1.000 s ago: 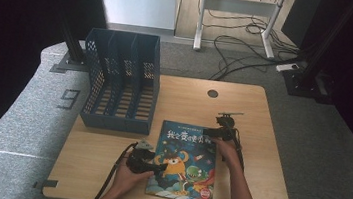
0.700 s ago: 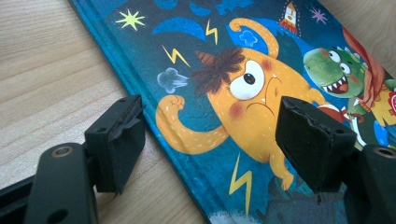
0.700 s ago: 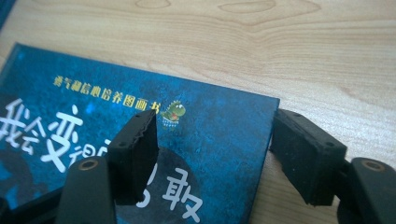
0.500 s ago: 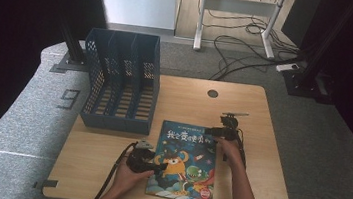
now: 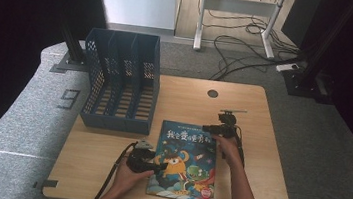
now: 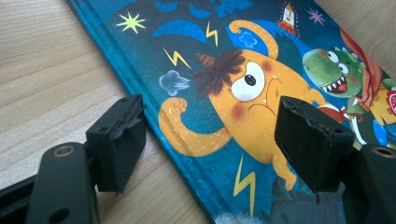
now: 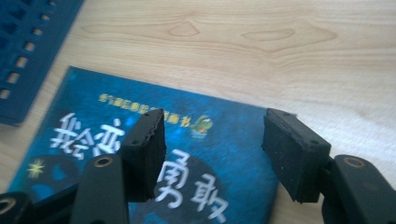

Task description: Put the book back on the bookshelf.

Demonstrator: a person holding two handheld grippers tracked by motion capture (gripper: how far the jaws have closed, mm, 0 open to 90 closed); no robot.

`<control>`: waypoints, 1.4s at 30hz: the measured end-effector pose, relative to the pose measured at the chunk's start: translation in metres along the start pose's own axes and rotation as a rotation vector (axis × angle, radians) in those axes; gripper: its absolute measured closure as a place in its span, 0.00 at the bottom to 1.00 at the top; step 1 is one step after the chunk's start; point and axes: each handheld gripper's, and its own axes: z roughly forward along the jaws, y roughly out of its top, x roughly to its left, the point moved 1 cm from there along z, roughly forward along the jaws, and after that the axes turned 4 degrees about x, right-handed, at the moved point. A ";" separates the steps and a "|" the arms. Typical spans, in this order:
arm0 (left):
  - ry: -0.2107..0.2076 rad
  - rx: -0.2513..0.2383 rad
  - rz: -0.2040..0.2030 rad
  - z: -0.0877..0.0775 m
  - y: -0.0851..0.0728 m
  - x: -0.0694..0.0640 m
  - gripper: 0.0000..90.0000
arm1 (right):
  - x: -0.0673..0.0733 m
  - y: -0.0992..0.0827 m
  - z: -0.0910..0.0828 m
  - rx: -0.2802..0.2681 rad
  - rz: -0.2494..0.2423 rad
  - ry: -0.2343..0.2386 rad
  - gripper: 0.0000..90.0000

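Observation:
A blue picture book (image 5: 187,163) with cartoon monsters lies flat on the wooden table (image 5: 268,155). My left gripper (image 5: 156,166) is at the book's left edge and is open. In the left gripper view its jaws (image 6: 210,144) straddle that edge, one over bare wood and one over the cover (image 6: 243,70). My right gripper (image 5: 210,129) is at the book's far right corner, also open. Its jaws (image 7: 212,144) have just been closing. The cover (image 7: 70,154) and its right edge lie below the gap, and the pads are not pressing on it.
A dark blue slotted file organizer (image 5: 121,80) stands at the table's far left; its corner (image 7: 23,46) shows in the right gripper view. A round cable hole (image 5: 212,93) sits near the far edge. Bare wood lies right of the book.
The right gripper has shifted slightly at the book's far right corner. The left gripper and the book have not moved.

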 end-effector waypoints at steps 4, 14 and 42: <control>-0.007 0.000 -0.003 0.000 0.000 0.001 0.28 | -0.007 0.006 0.003 -0.006 0.003 -0.005 0.41; -0.007 0.001 0.000 0.000 0.000 0.001 0.28 | -0.018 0.006 0.013 -0.004 0.013 -0.006 0.40; -0.008 0.003 -0.001 0.000 0.001 0.001 0.28 | -0.015 0.011 0.006 0.015 -0.024 0.016 0.42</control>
